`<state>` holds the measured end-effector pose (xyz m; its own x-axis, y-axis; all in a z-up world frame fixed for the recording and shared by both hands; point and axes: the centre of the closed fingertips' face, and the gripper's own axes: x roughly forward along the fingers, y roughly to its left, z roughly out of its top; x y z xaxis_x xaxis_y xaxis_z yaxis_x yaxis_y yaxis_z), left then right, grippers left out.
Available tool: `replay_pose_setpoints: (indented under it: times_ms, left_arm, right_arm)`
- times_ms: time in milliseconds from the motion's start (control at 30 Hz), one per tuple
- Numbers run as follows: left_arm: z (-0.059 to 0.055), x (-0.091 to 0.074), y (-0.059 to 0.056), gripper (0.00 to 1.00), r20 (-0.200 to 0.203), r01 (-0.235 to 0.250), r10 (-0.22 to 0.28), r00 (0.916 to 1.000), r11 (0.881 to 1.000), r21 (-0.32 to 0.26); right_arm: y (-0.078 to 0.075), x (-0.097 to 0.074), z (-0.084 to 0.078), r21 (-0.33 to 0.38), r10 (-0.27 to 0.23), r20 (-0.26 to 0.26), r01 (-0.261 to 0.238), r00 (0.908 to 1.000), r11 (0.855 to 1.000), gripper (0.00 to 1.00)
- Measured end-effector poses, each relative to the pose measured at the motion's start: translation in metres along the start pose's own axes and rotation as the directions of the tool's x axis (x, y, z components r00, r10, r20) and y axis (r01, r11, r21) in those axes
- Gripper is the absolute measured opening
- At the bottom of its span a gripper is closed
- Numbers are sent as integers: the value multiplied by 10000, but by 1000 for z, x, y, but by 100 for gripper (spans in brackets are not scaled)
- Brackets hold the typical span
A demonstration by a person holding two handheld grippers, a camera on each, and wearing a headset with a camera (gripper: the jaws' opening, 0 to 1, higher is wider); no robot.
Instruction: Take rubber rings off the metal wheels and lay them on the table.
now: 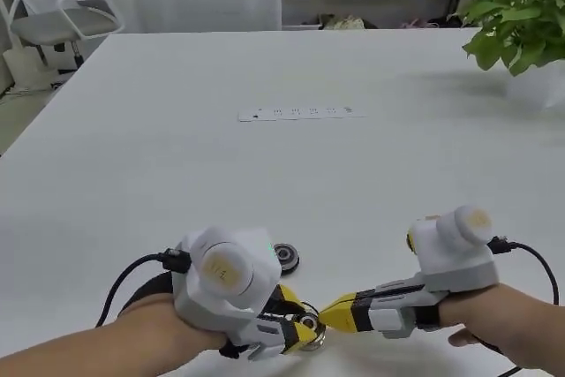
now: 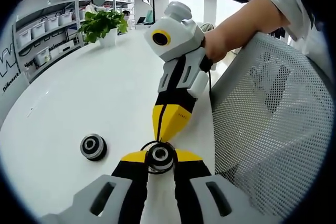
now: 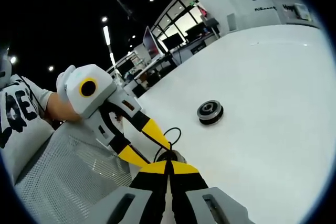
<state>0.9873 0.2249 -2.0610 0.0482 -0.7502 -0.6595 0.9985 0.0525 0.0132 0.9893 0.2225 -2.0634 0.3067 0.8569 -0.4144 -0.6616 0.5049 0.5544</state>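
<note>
My left gripper [image 1: 305, 331] [image 2: 160, 153] is shut on a small metal wheel [image 2: 160, 158] [image 1: 311, 324] just above the near edge of the white table [image 1: 265, 174]. From the right, my right gripper [image 1: 328, 315] [image 3: 168, 164] meets it, its yellow tips shut on the thin black rubber ring [image 2: 149, 144] [image 3: 171, 135]. The ring is pulled partly off the wheel into a loop. A second metal wheel [image 1: 285, 257] [image 2: 93, 146] [image 3: 210, 112] with its black ring on lies flat on the table just beyond the left gripper.
A white power strip [image 1: 300, 113] lies mid-table. A potted plant [image 1: 521, 15] stands at the far right and an office chair [image 1: 53, 6] at the far left. A grey mesh chair back [image 2: 273, 108] is close behind the grippers.
</note>
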Motion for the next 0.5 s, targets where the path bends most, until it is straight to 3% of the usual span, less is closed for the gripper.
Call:
replay_pose_setpoints:
  times_ms: [500]
  left_arm:
    - [13,-23,-5,25,430,69,-61,9991,9998,-191]
  right_arm:
    - [4,-2,5,40,168,176,-169,9997,9998,0]
